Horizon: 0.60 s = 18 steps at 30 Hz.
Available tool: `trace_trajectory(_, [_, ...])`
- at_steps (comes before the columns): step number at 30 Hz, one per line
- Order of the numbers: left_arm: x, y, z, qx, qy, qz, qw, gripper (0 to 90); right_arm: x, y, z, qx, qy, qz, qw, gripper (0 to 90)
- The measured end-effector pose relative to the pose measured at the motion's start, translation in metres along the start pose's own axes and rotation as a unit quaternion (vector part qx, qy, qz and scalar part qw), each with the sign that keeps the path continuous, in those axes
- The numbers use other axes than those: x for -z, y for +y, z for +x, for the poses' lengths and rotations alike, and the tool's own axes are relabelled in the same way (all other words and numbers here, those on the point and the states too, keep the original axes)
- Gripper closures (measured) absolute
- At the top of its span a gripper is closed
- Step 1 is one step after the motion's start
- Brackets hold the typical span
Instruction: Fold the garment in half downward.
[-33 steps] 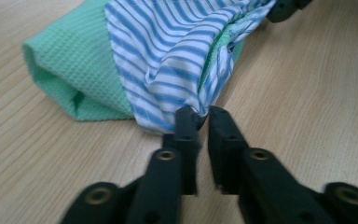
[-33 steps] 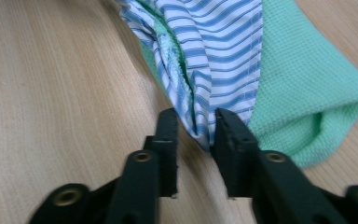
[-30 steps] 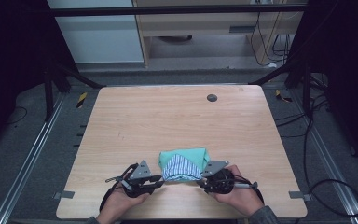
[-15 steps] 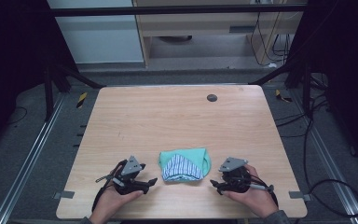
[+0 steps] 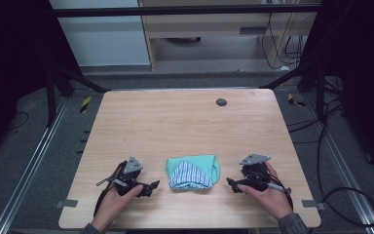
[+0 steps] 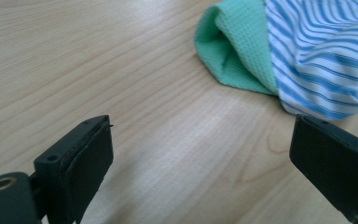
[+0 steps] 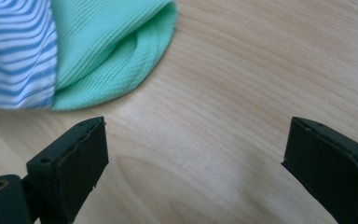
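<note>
The folded cloth, green with a blue-striped panel, lies flat on the surface between the two grippers, touching neither. The left gripper sits just to one side of it, the right gripper just to the other. Both have just been opening their jaws, which now stand wide with bare wood between them and nothing held. The fold looks loose and puffy along its near edge, so it may spring open unweighted. A jaw tip swinging back past the cloth could snag a layer and drag it askew.
</note>
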<state>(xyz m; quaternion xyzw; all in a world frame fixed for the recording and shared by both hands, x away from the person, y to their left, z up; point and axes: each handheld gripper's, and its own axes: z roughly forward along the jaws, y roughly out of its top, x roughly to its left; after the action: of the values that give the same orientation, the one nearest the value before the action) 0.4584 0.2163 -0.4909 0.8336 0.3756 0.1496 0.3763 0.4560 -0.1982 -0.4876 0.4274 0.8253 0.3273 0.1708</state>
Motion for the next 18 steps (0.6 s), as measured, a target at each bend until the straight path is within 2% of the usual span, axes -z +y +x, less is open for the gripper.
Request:
trace_trajectory(1, [-0.002, 0.003, 0.007, 0.006, 0.005, -0.001, 1.0, 5.8, -0.003, 0.002, -0.004, -0.01, -0.007, -0.003, 0.9999, 6.2])
trace_trajectory(3, [-0.003, 0.005, 0.009, 0.007, 0.005, -0.002, 1.0, 5.8, -0.004, 0.003, -0.007, -0.013, -0.012, -0.004, 0.9998, 6.2])
trace_trajectory(5, [-0.007, 0.009, 0.018, 0.013, 0.015, -0.001, 0.9998, 5.8, -0.008, 0.006, -0.012, -0.02, -0.025, -0.005, 0.9995, 6.3])
trace_trajectory(7, [-0.011, 0.011, 0.024, 0.019, 0.022, 0.001, 0.9996, 5.8, -0.012, 0.011, -0.02, -0.043, -0.033, -0.019, 0.9983, 6.6])
trace_trajectory(10, [-0.015, 0.015, 0.031, 0.025, 0.036, 0.001, 0.999, 5.8, -0.015, 0.014, -0.025, -0.054, -0.039, -0.026, 0.9975, 6.8])
trace_trajectory(11, [-0.017, 0.017, 0.034, 0.025, 0.045, 0.001, 0.9987, 5.8, -0.017, 0.016, -0.029, -0.07, -0.038, -0.029, 0.9964, 6.8])
trace_trajectory(13, [-0.019, 0.019, 0.037, 0.027, 0.047, -0.001, 0.9985, 5.9, -0.018, 0.016, -0.031, -0.073, -0.041, -0.03, 0.996, 6.8])
trace_trajectory(16, [-0.022, 0.02, 0.042, 0.035, 0.053, -0.009, 0.998, 6.4, -0.023, 0.017, -0.036, -0.082, -0.055, -0.032, 0.9946, 7.4])
trace_trajectory(17, [-0.025, 0.019, 0.045, 0.036, 0.061, -0.006, 0.9974, 6.4, -0.025, 0.017, -0.038, -0.085, -0.069, -0.03, 0.9936, 7.6])
trace_trajectory(18, [-0.025, 0.019, 0.045, 0.036, 0.061, -0.006, 0.9974, 6.4, -0.025, 0.017, -0.038, -0.085, -0.069, -0.03, 0.9936, 7.6])
